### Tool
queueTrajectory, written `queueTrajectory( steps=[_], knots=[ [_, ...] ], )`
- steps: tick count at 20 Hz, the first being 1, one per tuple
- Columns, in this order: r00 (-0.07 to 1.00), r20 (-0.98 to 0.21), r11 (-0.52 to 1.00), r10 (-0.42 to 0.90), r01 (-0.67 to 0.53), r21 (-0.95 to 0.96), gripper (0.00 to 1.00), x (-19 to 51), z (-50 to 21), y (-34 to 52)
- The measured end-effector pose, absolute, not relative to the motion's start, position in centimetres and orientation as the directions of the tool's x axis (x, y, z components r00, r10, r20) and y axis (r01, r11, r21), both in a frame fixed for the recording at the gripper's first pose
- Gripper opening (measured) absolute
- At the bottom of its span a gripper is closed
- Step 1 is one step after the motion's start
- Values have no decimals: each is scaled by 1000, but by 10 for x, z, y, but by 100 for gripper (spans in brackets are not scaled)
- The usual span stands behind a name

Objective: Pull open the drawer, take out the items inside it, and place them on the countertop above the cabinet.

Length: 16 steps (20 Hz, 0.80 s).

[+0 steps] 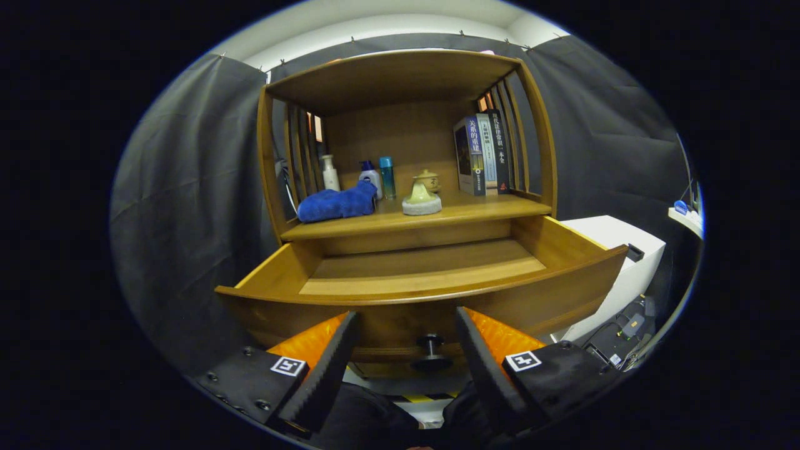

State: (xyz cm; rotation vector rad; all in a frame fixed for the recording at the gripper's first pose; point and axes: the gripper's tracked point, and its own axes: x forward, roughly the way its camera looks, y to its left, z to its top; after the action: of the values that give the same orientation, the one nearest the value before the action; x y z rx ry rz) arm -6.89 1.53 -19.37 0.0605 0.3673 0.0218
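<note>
Hand-held gripper (406, 350) spread apart, gripping nothing; dark drawer knob (430, 352) between the fingers, untouched. Wooden drawer (562, 294) pulled out just ahead of fingers, bare floor inside. On desk (481, 211) above: blue towel (336, 203), white bottle (329, 173), blue-capped bottle (371, 178), teal bottle (387, 177), pale ceramic piece (421, 200) before a lidded pot (428, 180), upright books (481, 155) at right.

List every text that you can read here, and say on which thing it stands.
"关系的重建": blue book.
"现代法律常识一本全": black book.
Middle book and bottles: too small to read.
Fingers, open with the drawer knob between them: square markers, no words.
</note>
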Motion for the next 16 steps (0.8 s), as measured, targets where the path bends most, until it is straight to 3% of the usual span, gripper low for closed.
queueTrajectory(
  steps=[8,16],
  knots=[
    [934,-356,997,-25,52,65,100,-58,-206,2],
    [938,-346,998,0,21,57,98,-53,-203,7]
  ],
)
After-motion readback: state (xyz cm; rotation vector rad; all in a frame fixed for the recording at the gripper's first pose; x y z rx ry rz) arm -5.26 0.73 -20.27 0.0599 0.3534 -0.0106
